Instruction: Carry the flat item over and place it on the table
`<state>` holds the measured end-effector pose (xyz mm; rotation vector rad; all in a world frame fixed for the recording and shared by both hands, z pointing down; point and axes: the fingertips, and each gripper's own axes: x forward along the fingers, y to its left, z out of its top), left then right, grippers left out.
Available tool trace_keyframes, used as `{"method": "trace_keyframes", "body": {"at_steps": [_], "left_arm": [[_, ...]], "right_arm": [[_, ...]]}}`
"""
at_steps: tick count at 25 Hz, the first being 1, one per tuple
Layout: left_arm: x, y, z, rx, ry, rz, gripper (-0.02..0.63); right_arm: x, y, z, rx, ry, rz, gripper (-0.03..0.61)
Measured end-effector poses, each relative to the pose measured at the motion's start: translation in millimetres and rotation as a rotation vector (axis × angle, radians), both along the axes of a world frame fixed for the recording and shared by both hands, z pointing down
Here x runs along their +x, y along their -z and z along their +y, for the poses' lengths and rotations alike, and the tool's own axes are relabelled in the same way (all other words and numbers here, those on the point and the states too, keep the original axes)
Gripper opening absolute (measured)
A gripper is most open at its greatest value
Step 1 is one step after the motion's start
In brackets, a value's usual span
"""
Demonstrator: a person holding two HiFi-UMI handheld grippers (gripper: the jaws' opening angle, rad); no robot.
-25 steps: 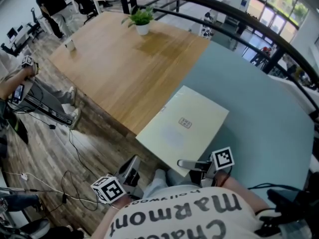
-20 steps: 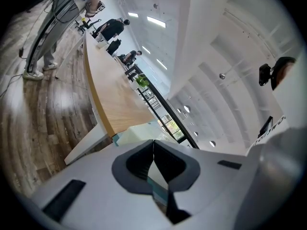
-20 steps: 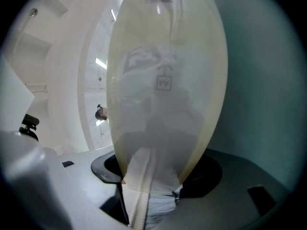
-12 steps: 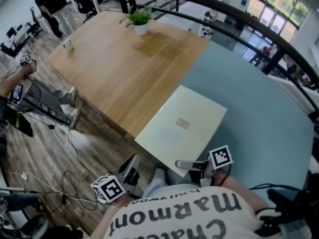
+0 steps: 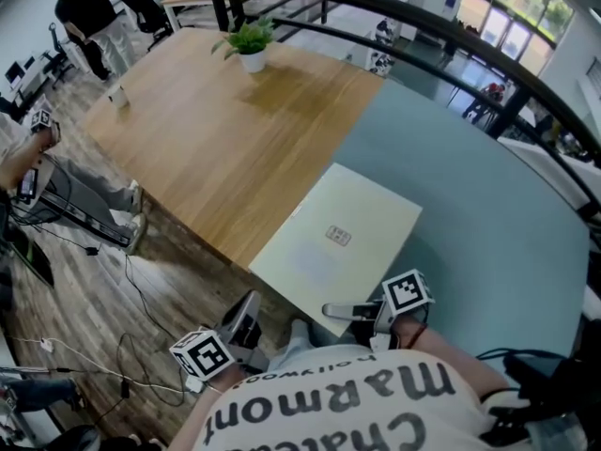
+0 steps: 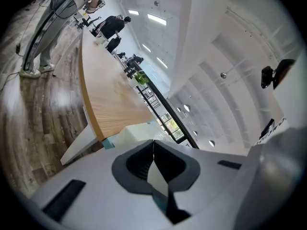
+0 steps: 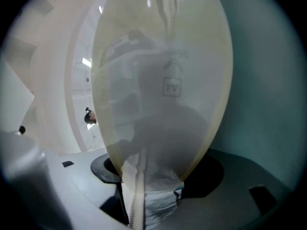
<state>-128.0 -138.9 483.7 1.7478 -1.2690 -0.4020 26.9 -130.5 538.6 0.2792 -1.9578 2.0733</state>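
Note:
The flat item [image 5: 338, 242] is a pale cream rectangular slab with a small label in its middle. It is held level over the near corner of the teal table [image 5: 488, 224], and its left part reaches past the table's edge. My right gripper [image 5: 352, 310] is shut on the middle of its near edge. In the right gripper view the flat item [image 7: 163, 80] fills the centre, clamped between the jaws of the right gripper [image 7: 151, 186]. My left gripper [image 5: 246, 313] hangs low beside my body, shut and holding nothing. The left gripper [image 6: 154, 162] looks toward the wooden table.
A long wooden table [image 5: 216, 130] adjoins the teal one, with a potted plant [image 5: 246, 40] and a cup [image 5: 117, 95] on it. A dark railing [image 5: 451, 36] curves behind. Cables [image 5: 122, 346] lie on the wood floor at left, and a person [image 5: 89, 12] stands far off.
The flat item and my right gripper have drifted slightly left and upward in the head view. The left gripper has stayed where it was.

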Motion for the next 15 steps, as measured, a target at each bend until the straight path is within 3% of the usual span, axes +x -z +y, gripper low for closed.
{"method": "trace_keyframes", "body": {"at_steps": [8, 11, 15], "left_arm": [[2.7, -1.4, -14.6, 0.033, -0.066, 0.006, 0.005], [1.6, -2.3, -19.4, 0.023, -0.072, 0.007, 0.005], [-8.8, 6.9, -32.8, 0.072, -0.059, -0.024, 0.005]], "right_arm": [[-2.3, -14.0, 2.1, -0.039, -0.061, 0.089, 0.33], [-3.5, -12.8, 2.0, -0.05, -0.076, 0.056, 0.333], [-4.0, -12.1, -0.4, -0.044, -0.081, 0.055, 0.333]]}}
